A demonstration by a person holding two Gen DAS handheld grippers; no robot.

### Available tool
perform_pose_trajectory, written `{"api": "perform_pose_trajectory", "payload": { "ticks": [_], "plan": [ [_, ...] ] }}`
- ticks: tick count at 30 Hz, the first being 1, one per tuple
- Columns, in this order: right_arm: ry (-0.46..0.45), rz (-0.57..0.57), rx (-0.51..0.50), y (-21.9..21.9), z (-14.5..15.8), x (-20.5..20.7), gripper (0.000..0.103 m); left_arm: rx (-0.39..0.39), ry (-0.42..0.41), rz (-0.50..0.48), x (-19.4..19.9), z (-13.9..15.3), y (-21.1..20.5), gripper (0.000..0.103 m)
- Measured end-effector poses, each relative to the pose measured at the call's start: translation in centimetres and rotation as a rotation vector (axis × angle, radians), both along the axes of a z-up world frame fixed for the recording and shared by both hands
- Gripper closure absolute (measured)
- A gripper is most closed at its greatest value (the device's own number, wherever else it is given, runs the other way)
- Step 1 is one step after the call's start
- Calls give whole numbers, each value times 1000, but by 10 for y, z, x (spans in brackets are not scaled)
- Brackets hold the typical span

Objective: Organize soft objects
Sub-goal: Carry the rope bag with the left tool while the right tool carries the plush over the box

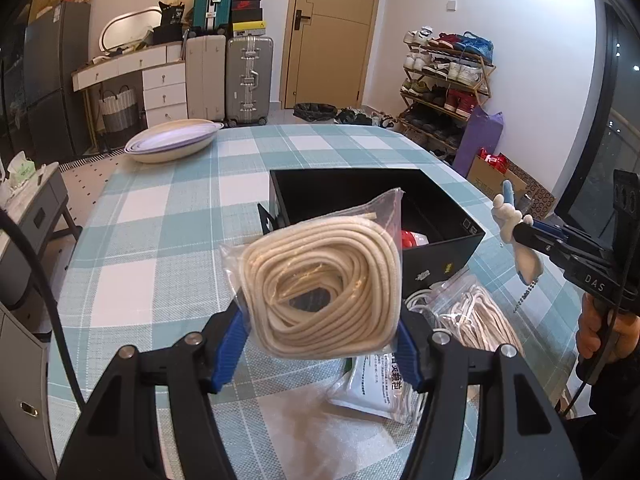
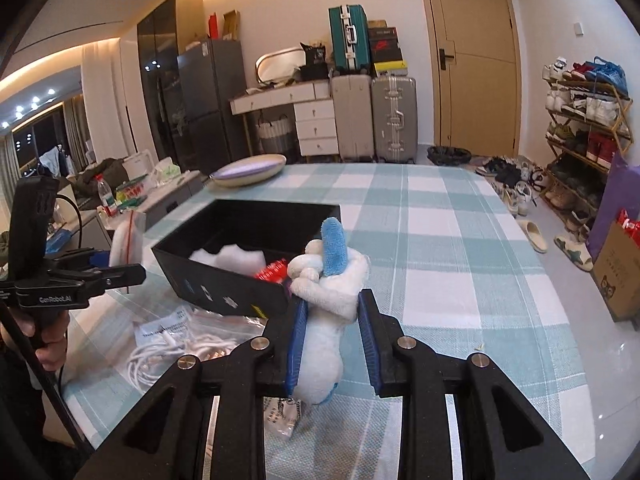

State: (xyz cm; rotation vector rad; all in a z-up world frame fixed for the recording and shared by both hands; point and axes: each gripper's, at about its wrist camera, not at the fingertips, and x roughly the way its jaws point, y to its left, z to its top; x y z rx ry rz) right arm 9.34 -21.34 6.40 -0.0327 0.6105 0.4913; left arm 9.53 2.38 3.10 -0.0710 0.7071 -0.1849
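- Checked teal-and-white cloth covers the counter [image 1: 160, 240], in a lived-in room with suitcases, a shoe rack and a closed door behind.
- Nearest in the left wrist view, the left gripper [image 1: 320, 344] is clamped about halfway on a bagged coil of cream rope [image 1: 324, 284], held clear above the cloth.
- In the right wrist view, the right gripper [image 2: 332, 340] is squeezed tight on a small white plush toy [image 2: 328, 312] with a blue tuft, also lifted off the counter.
- Just below and beside them lie more packets: a bag of tangled cord [image 1: 480, 320], a printed white pouch [image 1: 376, 384] and a bag of white cable [image 2: 168, 352]. These look unsorted.
- Beyond, the open black box [image 1: 440, 208] already holds white stuffing [image 2: 228, 258] and something red [image 2: 274, 270].
- Judged from this, sorting is partly done: two items are on their way, several remain.
- Farther off, a stack of shallow bowls [image 1: 172, 140] sits near the counter's far edge.
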Motion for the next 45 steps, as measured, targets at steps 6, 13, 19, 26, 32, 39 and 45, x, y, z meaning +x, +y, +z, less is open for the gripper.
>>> {"api": "perform_pose_trajectory", "payload": {
  "ticks": [6, 13, 19, 26, 32, 39, 45],
  "plan": [
    [-61, 23, 61, 1, 23, -11, 77, 13, -34, 25, -2, 11, 0, 40],
    [-96, 37, 129, -2, 51, -17, 77, 15, -54, 41, -1, 19, 5, 40],
    [-121, 28, 159, -3, 70, -12, 77, 19, -71, 49, 3, 27, 6, 40],
    [-131, 50, 167, 5, 79, -5, 77, 36, -86, 40, 10, 34, 1, 40],
    [-102, 76, 164, 18, 72, 5, 77, 44, -80, 30, 21, 33, -5, 40],
    [-78, 91, 160, 25, 66, 19, 77, 48, -62, 25, 37, 27, -12, 40],
    [-53, 104, 142, 36, 58, 33, 77, 68, -53, 21, 51, 23, -20, 40]
  ]
}}
